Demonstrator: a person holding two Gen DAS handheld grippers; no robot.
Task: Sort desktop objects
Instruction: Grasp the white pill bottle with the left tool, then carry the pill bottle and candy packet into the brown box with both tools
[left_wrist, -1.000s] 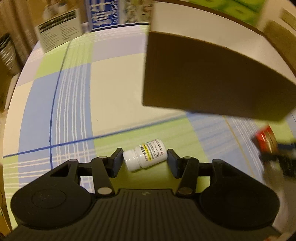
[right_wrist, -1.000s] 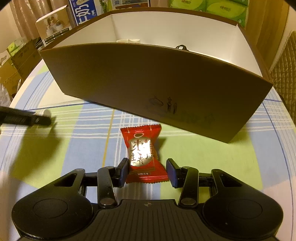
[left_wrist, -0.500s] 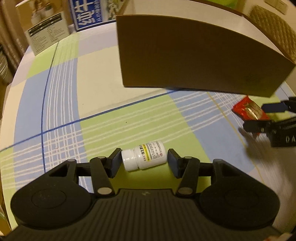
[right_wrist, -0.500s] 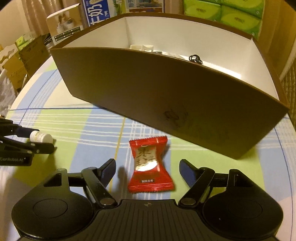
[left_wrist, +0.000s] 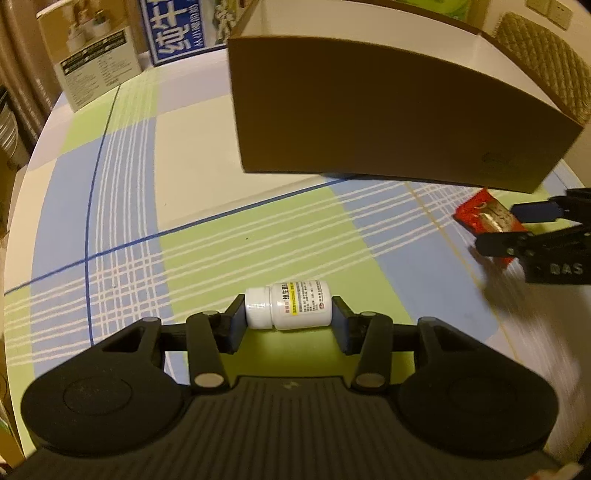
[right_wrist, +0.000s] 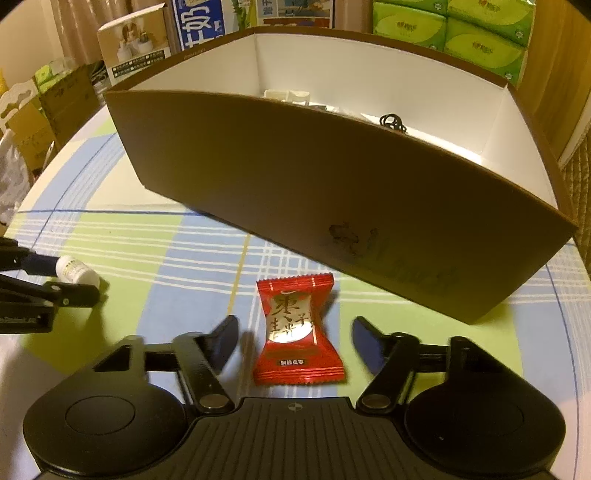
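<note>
A white pill bottle (left_wrist: 291, 304) lies on its side on the checked tablecloth. My left gripper (left_wrist: 289, 312) is closing end to end on it, and both pads touch it. The same bottle (right_wrist: 75, 271) and left gripper (right_wrist: 59, 282) show at the left of the right wrist view. A red candy packet (right_wrist: 295, 314) lies flat between the fingers of my right gripper (right_wrist: 294, 332). That gripper's jaws are closing, with a gap on each side of the packet. The packet (left_wrist: 480, 214) and right gripper (left_wrist: 517, 229) appear at the right of the left wrist view.
A big brown box (right_wrist: 295, 184) with a white inside stands behind both grippers; small white items and a black coil (right_wrist: 393, 122) lie in it. Cartons (left_wrist: 96, 62) and green tissue packs (right_wrist: 480, 40) stand beyond. The round table's edge (left_wrist: 22, 184) curves on the left.
The left gripper drew back from the box and its jaws came in onto the bottle. The right gripper let go of the candy, opened wide, then narrowed again around it.
</note>
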